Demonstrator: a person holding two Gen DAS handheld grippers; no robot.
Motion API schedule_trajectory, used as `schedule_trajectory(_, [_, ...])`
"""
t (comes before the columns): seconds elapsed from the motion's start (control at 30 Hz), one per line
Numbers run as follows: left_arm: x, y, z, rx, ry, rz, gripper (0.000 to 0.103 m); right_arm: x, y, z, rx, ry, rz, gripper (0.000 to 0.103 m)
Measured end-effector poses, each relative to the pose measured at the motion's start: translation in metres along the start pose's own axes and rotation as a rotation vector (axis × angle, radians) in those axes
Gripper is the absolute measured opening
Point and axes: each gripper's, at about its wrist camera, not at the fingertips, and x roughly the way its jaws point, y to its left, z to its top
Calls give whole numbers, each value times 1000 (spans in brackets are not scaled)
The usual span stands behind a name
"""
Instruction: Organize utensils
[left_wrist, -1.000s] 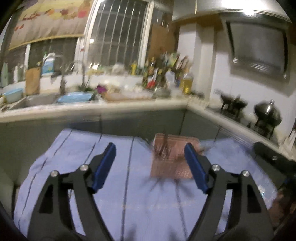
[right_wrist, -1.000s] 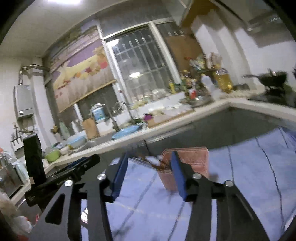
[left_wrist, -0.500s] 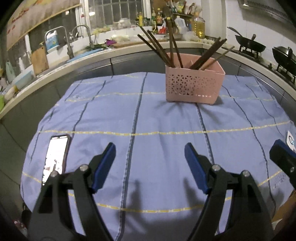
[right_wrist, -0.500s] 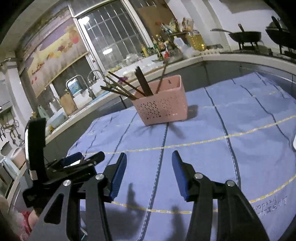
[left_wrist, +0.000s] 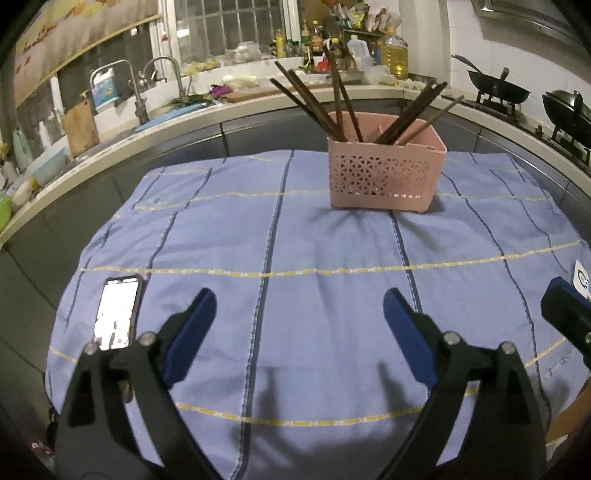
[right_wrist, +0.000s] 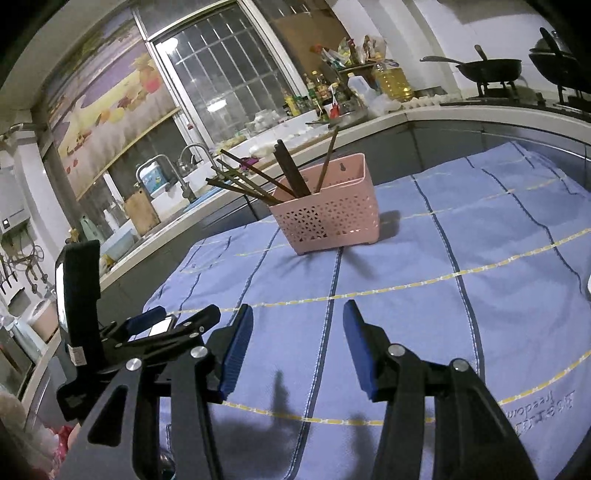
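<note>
**Both grippers empty above the cloth; chopsticks in one basket**

Left wrist view. The left gripper, black-armed with two blue pads, hung over the blue cloth with dark and yellow stripes that covered the table. Its jaws had just been opening and stood spread wide, with nothing between them. One pink perforated plastic basket stood upright on the far part of the cloth, well apart from the pads. The dark wooden chopsticks leaned out of it in three groups: left, near upright in the middle, and right. About nine sticks showed; the overlap prevented a firm count. One smartphone with a lit screen lay flat on the cloth just left of the left pad. A blue pad of the right gripper showed at the right edge. Two black woks sat on the stove at far right.

Right wrist view. The right gripper hung over the same cloth, jaws parted about halfway, holding nothing. The basket stood ahead, slightly left of centre, chopsticks fanning out leftward and upward. The left gripper lay at lower left. One two-spout faucet stood at the counter sink.
</note>
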Motion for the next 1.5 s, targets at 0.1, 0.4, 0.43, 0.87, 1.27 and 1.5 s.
schedule_trajectory(0.1, [-2, 2, 1, -9, -4, 7, 93, 1, -1, 0, 7, 5, 0, 51])
schedule_trajectory(0.4, [-4, 9, 3, -24, -5, 32, 97, 1, -3, 2, 13, 18, -20, 52])
schedule_trajectory(0.43, [-4, 9, 3, -24, -1, 35, 97, 2, -3, 2, 13, 21, -23, 52])
schedule_trajectory(0.87, [-2, 7, 0, -4, 21, 71, 97, 2, -3, 3, 18, 33, -37, 57])
schedule_trajectory(1.27, [-2, 16, -1, -26, 8, 103, 97, 10, 5, 2, -35, 70, -227, 64])
schedule_trajectory(1.5, [0, 15, -6, -12, 2, 152, 97, 15, 5, 0, -50, 86, -286, 68])
